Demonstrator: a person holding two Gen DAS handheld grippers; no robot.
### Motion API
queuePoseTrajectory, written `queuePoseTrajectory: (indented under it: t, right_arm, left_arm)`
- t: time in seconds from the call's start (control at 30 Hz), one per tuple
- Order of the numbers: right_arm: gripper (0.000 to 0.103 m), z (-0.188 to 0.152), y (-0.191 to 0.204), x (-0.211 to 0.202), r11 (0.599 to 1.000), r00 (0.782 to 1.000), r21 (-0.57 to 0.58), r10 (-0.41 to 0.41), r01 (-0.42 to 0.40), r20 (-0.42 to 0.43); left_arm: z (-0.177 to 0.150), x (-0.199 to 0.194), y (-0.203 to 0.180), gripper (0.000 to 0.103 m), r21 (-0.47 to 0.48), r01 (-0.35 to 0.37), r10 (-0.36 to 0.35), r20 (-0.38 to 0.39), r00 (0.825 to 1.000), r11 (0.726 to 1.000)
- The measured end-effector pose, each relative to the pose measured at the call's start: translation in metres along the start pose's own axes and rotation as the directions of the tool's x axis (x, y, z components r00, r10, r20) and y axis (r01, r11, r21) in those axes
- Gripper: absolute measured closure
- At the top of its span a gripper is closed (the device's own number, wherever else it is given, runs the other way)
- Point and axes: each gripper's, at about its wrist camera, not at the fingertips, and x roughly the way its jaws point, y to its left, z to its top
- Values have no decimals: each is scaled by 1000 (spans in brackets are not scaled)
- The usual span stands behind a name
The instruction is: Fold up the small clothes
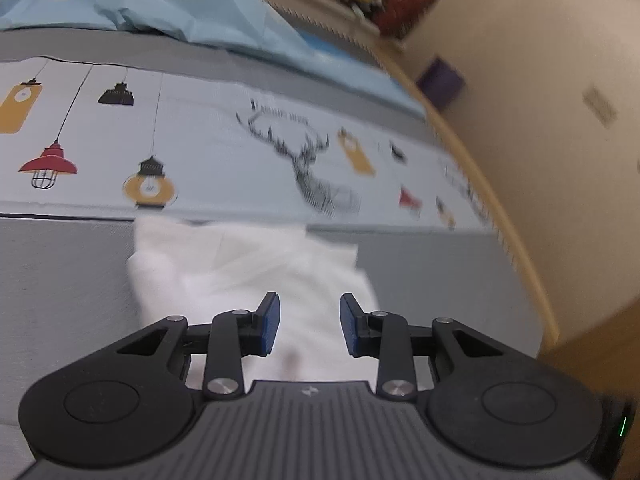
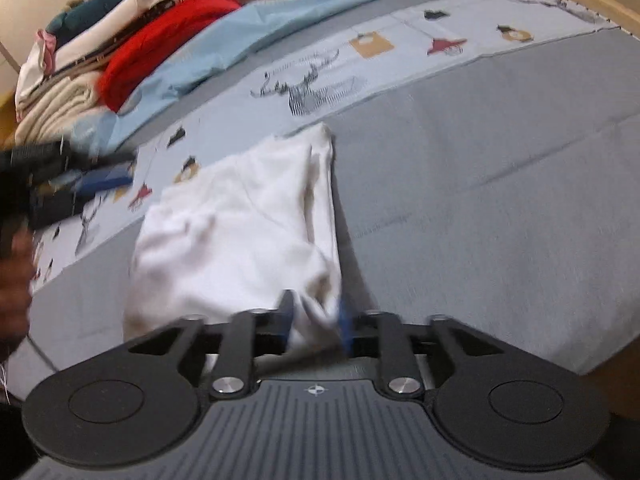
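The white garment (image 2: 240, 224) lies on the grey bed (image 2: 500, 200), partly folded by the look of it, its right edge doubled over; more folds seem left. The right gripper (image 2: 314, 320) pinches its near corner at 6 o'clock, fabric bunched between the jaws. The left gripper (image 1: 309, 324) hangs empty, jaws apart, the garment (image 1: 240, 264) beneath and toward 12 o'clock.
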Motion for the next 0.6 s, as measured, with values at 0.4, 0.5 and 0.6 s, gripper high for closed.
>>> queuePoseTrajectory:
  t: [0.4, 0.5, 0.6]
  right_arm:
    - [99, 8, -10, 29, 991, 993, 111, -66, 77, -98]
    - [98, 6, -16, 37, 982, 985, 159, -81, 106, -155]
    - [93, 11, -6, 39, 981, 969, 86, -154, 174, -195]
  left_arm:
    - [-71, 15, 5, 68, 321, 101, 0, -300, 954, 942]
    - [-89, 33, 6, 70, 405, 74, 78, -345, 935, 911]
    - [-87, 32, 8, 69, 389, 78, 68, -350, 934, 918]
